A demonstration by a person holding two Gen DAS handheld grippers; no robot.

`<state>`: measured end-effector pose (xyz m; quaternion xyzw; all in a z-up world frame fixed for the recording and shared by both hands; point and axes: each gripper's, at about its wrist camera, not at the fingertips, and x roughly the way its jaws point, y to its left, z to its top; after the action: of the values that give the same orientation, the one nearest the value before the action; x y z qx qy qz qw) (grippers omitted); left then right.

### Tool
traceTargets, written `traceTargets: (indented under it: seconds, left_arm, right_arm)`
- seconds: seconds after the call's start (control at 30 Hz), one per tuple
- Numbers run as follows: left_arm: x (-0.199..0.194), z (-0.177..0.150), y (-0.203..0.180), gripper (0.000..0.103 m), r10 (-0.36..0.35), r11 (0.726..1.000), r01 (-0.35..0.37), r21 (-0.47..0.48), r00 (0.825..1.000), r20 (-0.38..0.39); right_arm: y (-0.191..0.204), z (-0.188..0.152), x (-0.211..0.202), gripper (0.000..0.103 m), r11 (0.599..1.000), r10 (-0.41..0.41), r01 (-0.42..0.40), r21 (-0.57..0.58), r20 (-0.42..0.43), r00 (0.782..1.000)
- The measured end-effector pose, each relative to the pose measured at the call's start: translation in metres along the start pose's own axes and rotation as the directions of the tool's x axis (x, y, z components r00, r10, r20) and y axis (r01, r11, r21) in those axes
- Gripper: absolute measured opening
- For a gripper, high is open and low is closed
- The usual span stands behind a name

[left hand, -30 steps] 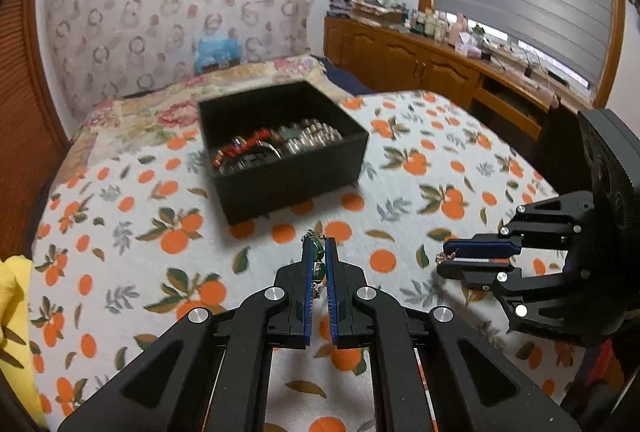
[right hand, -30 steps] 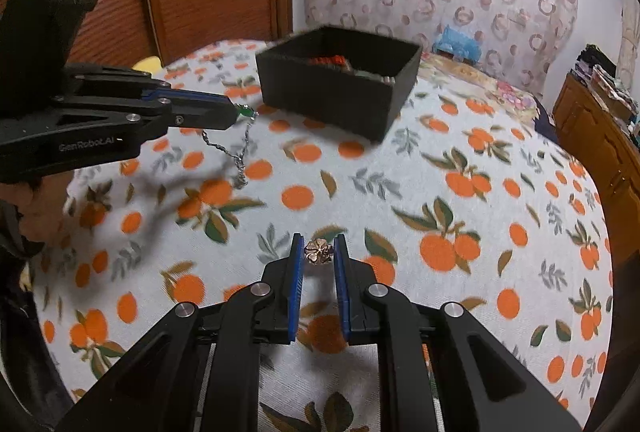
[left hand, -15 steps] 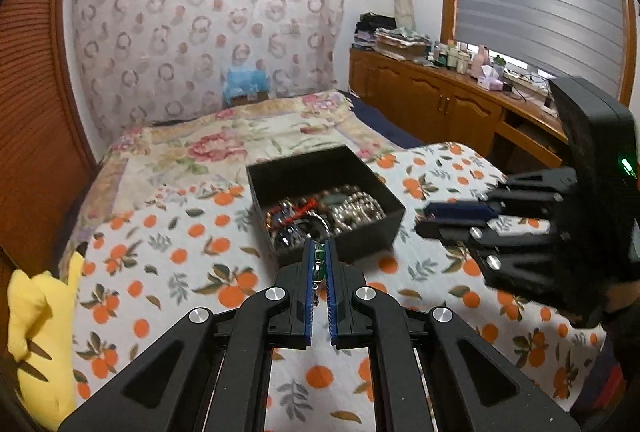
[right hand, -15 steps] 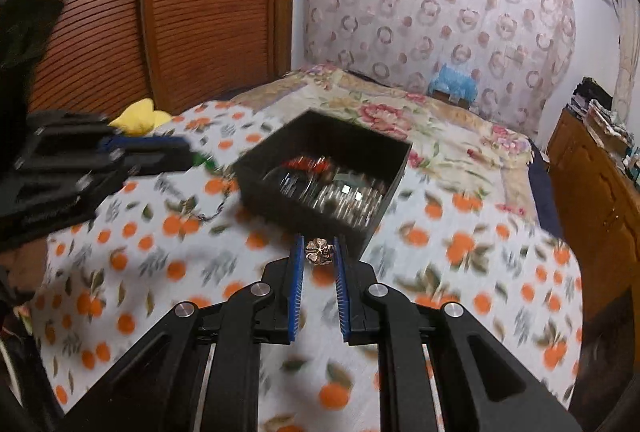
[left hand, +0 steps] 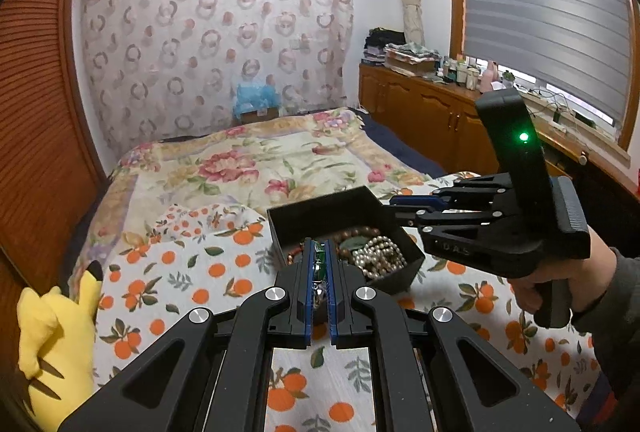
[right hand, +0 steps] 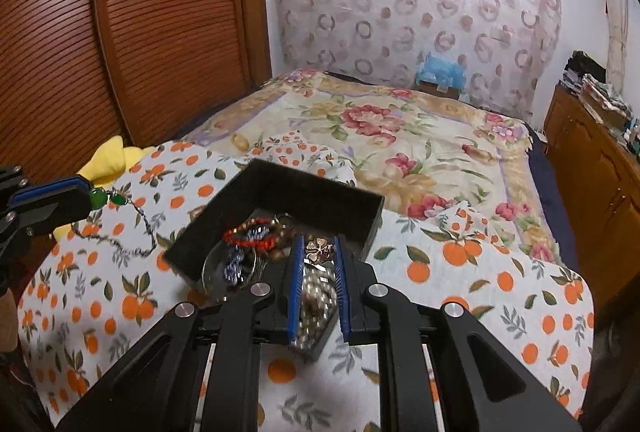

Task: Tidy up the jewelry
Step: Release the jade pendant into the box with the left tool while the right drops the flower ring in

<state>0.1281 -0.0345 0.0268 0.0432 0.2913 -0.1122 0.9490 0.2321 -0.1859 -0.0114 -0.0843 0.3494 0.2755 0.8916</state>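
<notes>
Above the black box [right hand: 280,188], both tongs carry jewelry, ready to drop it in.

Left tongs [left hand: 319,264] pinch a green pendant [right hand: 105,198], its chain [right hand: 120,246] dangling just outside the box's near corner; right tongs [right hand: 318,252] clamp a small flower brooch [right hand: 319,249] over the box's beads [left hand: 378,256]. I'd bring the chain fully over the box first, lower both, then release gently so nothing snags the rim.

Left wrist camera looking down its fingers, close above black box [left hand: 344,210], facing the far wall, right wrist camera likewise, both sharing box and bedspread [right hand: 500,272]
</notes>
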Motion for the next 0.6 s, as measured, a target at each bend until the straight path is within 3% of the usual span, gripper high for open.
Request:
traceTargets:
  seconds: [0.27,0.4,0.6]
  left_arm:
    - [0.002,0.003,0.001,0.004,0.003,1.000,-0.003,0.004,1.000,-0.002]
    - [0.007,0.009,0.005,0.004,0.006,1.000,-0.006,0.006,1.000,-0.007]
    - [0.021,0.015,0.016,0.004,0.003,1.000,-0.003,-0.011,1.000,-0.022]
  right_arm:
    - [0.001,0.010,0.007,0.017,1.000,0.017,-0.017,0.016,0.003,1.000]
    - [0.000,0.012,0.008,0.030,0.999,0.029,-0.029,0.025,0.003,1.000]
    - [-0.006,0.008,0.004,0.030,0.999,0.027,-0.027,0.034,0.008,1.000]
